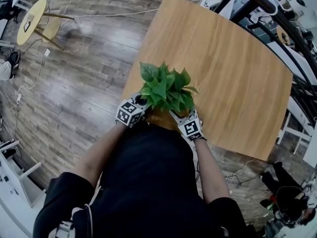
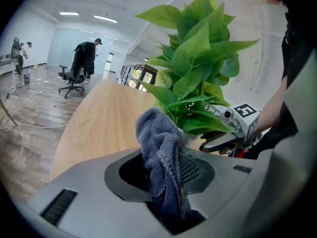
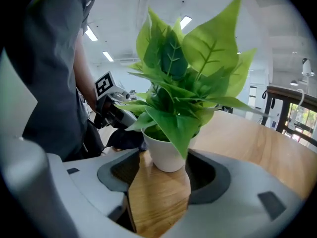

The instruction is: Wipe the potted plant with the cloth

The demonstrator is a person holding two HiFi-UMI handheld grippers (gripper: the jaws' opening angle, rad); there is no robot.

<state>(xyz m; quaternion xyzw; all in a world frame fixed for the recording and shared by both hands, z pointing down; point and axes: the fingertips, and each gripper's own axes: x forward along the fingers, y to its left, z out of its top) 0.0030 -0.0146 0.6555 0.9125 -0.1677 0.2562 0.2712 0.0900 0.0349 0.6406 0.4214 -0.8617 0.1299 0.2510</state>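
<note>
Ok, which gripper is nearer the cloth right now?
Left. The left gripper is shut on the grey cloth. The right gripper is open on the opposite side of the white pot, not touching the cloth.

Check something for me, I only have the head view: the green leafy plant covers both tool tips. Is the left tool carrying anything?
Observer: Yes. The left gripper view shows the left tool shut on a grey-blue terry cloth, which sticks up out of the jaws.
Operator: And the right tool?
Observer: The right tool is open and grips nothing. The round white pot stands just at its jaw tips.
Operator: Pot lifted or down?
Observer: Down. Its base rests on the light wooden table.
</note>
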